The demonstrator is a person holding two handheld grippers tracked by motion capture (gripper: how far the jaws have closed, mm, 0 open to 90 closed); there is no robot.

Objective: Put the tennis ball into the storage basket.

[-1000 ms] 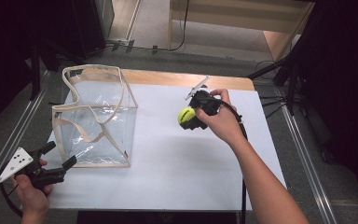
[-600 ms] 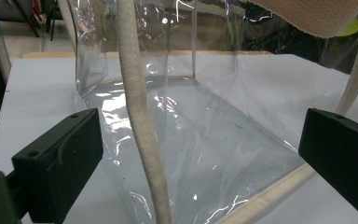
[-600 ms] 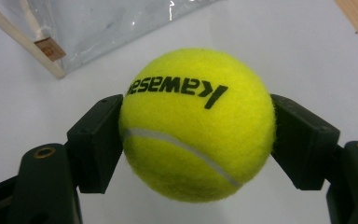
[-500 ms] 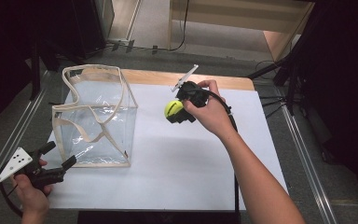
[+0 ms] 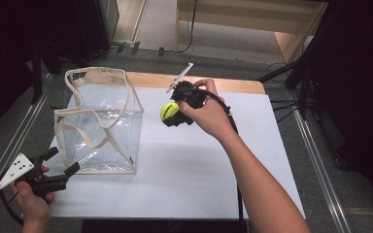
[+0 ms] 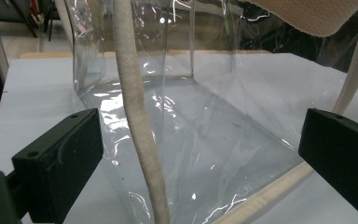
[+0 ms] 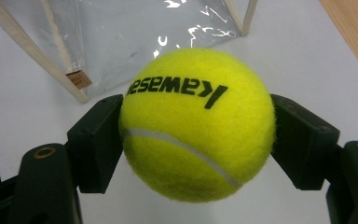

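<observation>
The tennis ball (image 7: 195, 123) is clamped between the jaws of the right tool (image 5: 175, 114) and is carried above the white counter (image 5: 199, 165), to the right of the clear bag (image 5: 99, 124) and apart from it. The pick-up can therefore be judged done; what is left, by the look of it, is for the ball to be brought over the bag's open top and released inside, where nothing is seen yet. The left tool (image 5: 60, 167) is held with its jaws apart at the bag's near left corner, with no grip on wall or strap.
</observation>
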